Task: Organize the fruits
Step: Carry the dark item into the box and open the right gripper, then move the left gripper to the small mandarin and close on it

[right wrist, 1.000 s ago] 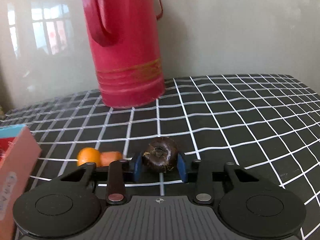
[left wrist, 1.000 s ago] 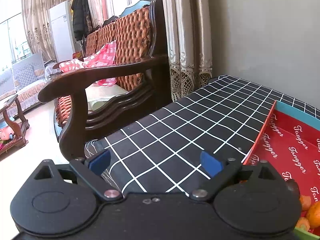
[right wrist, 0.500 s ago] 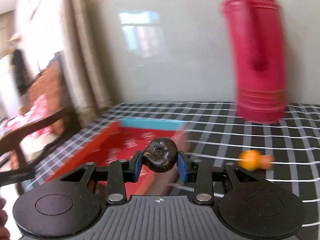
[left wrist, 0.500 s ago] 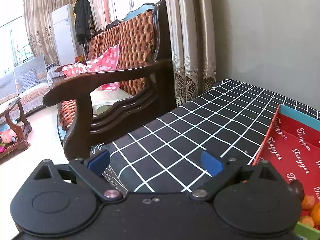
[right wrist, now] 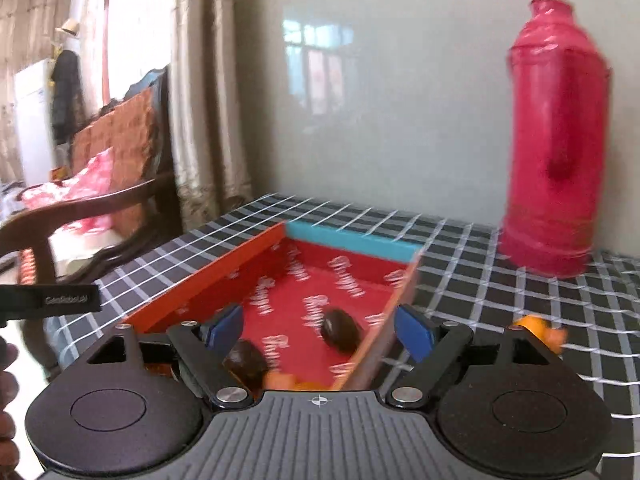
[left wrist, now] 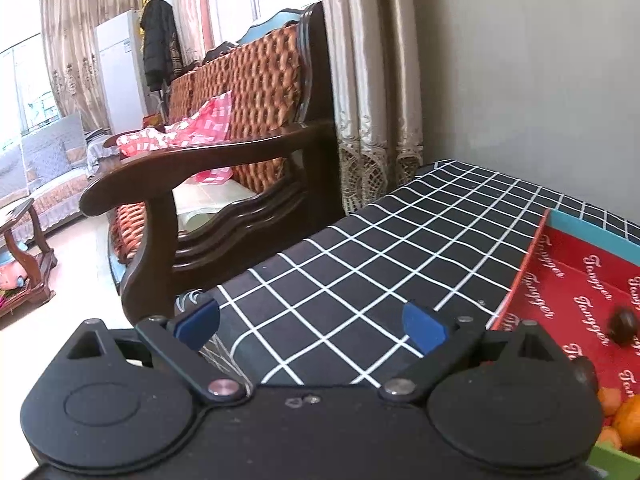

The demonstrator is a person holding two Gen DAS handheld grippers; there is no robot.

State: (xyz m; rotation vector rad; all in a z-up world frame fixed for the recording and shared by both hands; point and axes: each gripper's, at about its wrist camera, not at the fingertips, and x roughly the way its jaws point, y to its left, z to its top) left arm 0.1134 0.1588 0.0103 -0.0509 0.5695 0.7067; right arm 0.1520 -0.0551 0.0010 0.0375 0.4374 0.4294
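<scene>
Living room w/ wooden sofa (left wrist: 224, 168) at 10 o'clock; black grid-cloth surface (left wrist: 384, 248) runs to the wall. Red thermos (right wrist: 556, 136) stands at 2 o'clock. Red box (right wrist: 224, 276) lies open-topped, likely the collection spot for fruit. Right tool (right wrist: 320, 330) hangs over it, jaws spread, nothing btwn them. Left tool (left wrist: 310, 320) idles, also spread & empty. Dark fruits (right wrist: 340, 330) sit on the box floor w/ orange ones at 6 o'clock. One orange fruit (right wrist: 540, 330) remains outside at 3 o'clock, probably next.
</scene>
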